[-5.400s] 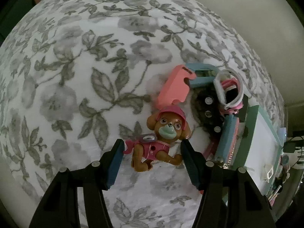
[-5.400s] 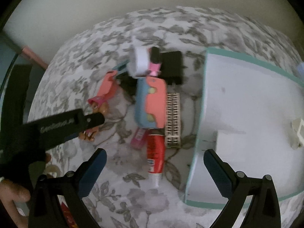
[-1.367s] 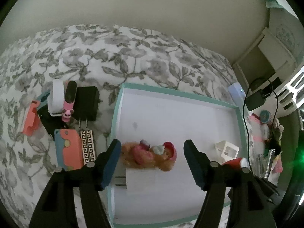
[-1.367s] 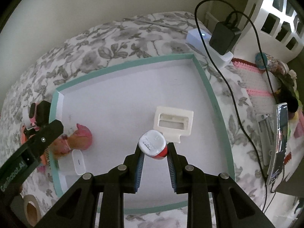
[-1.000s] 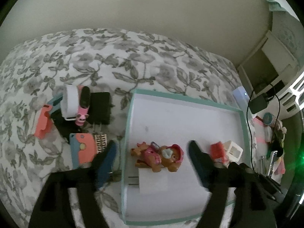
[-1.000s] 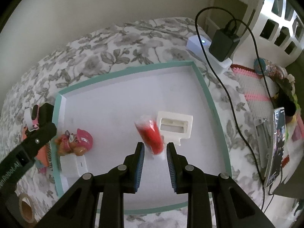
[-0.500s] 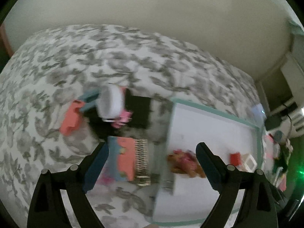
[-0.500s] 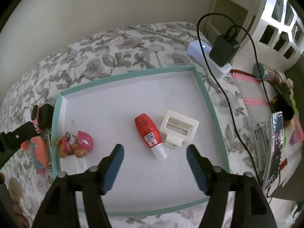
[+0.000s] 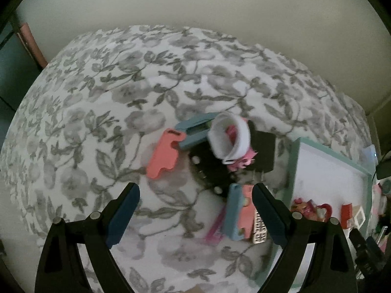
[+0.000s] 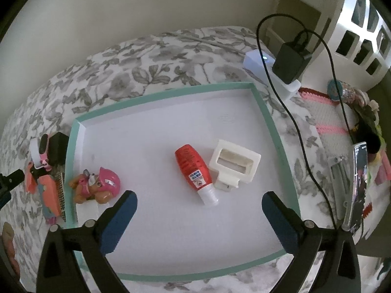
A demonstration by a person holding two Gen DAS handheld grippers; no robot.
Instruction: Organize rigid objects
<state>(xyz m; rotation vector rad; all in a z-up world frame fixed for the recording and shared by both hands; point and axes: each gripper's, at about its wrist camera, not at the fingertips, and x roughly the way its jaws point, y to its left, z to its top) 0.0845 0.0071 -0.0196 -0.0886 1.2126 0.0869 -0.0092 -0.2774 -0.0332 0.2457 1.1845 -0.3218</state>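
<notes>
My left gripper (image 9: 195, 190) stands open over the flowered bedspread, nothing between its fingers. Just beyond its tips lies a pile: a pink case (image 9: 165, 157), a white band (image 9: 231, 136), a black adapter (image 9: 265, 150) and a blue-and-pink case (image 9: 238, 212). My right gripper (image 10: 199, 196) hangs above the teal-rimmed white tray (image 10: 171, 92). Its jaws are opening, empty. On the tray floor lie a red bottle (image 10: 193, 168), a white plastic holder (image 10: 234, 164) and a pink pup toy (image 10: 97, 185).
A white power strip with a black charger (image 10: 290, 61) and its cable sit past the tray's far right corner. A phone (image 10: 358, 183) and clutter lie to the right. A wall runs behind the bed. The tray's rim (image 9: 292, 171) borders the pile.
The right gripper opened and let go of the red bottle, which now lies in the tray. The left gripper swung left from the tray to the pile, leaving the pup toy behind.
</notes>
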